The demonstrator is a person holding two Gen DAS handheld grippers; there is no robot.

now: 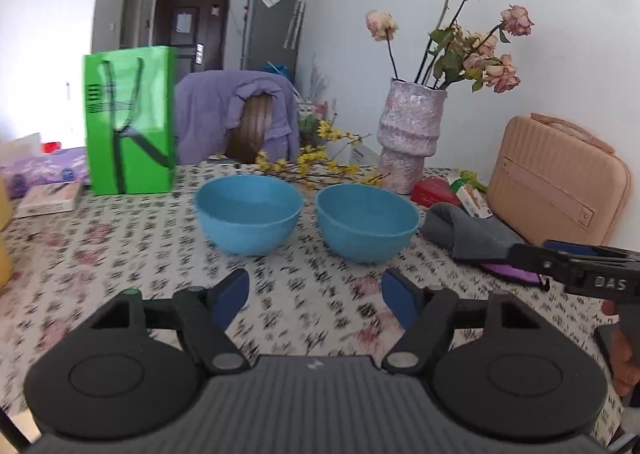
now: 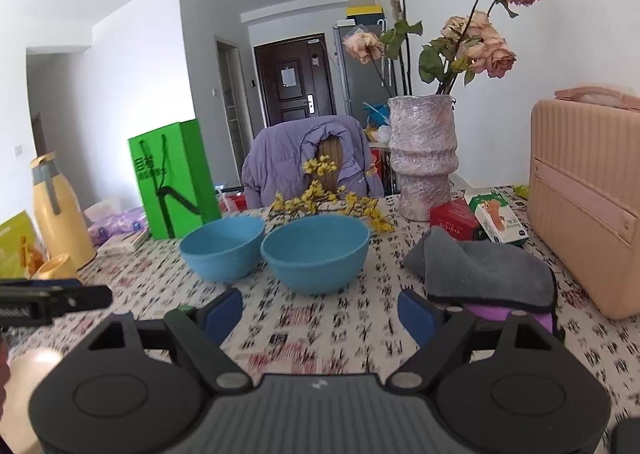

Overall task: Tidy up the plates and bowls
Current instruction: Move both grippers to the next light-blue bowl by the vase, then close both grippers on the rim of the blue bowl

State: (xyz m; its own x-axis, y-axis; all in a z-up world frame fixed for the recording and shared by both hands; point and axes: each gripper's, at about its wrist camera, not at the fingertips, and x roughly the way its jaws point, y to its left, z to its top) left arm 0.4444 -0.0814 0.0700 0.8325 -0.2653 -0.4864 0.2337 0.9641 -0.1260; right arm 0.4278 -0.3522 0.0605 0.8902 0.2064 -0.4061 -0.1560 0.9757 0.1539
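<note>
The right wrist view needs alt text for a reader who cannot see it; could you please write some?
Two empty blue bowls, the left bowl and the right bowl, sit side by side on a patterned tablecloth ahead of the open right hand-held gripper. A grey cloth, a pink case and a vase of dried roses stand to the right.

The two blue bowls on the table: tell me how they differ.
The left bowl stands nearer the green bag, the right bowl nearer the grey cloth. In the right wrist view the right bowl overlaps the left one's edge and looks larger, probably only from being closer; in the left wrist view a gap shows between them. Both are the same blue, upright and empty.
</note>
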